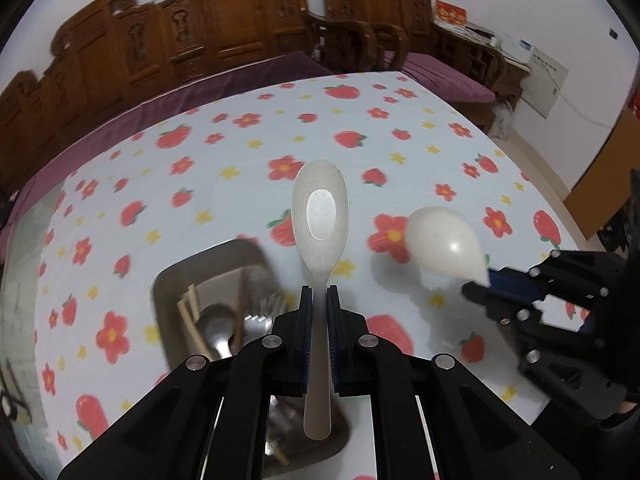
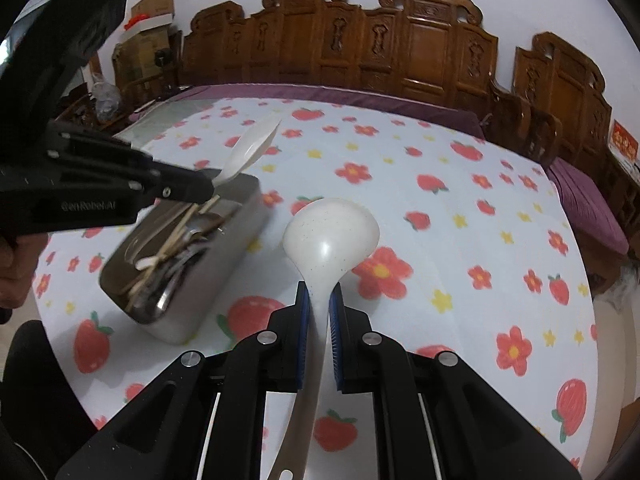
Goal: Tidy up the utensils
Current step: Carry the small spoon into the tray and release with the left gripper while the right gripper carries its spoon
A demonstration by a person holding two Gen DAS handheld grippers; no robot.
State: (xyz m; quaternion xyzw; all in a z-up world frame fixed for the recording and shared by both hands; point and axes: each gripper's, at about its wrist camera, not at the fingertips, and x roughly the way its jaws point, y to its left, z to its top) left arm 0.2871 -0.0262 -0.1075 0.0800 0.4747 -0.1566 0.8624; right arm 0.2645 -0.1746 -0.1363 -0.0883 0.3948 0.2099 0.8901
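My left gripper is shut on the neck of a speckled white flat spoon, held bowl-forward above the metal utensil tray. The tray holds chopsticks, a metal spoon and forks. My right gripper is shut on the neck of a white speckled ladle, held above the table to the right of the tray. The left gripper with its spoon shows in the right wrist view; the right gripper with the ladle shows in the left wrist view.
The table has a white cloth with red flowers and strawberries. Carved wooden benches with purple cushions run along its far side. A wooden chair and a side table with boxes stand beyond.
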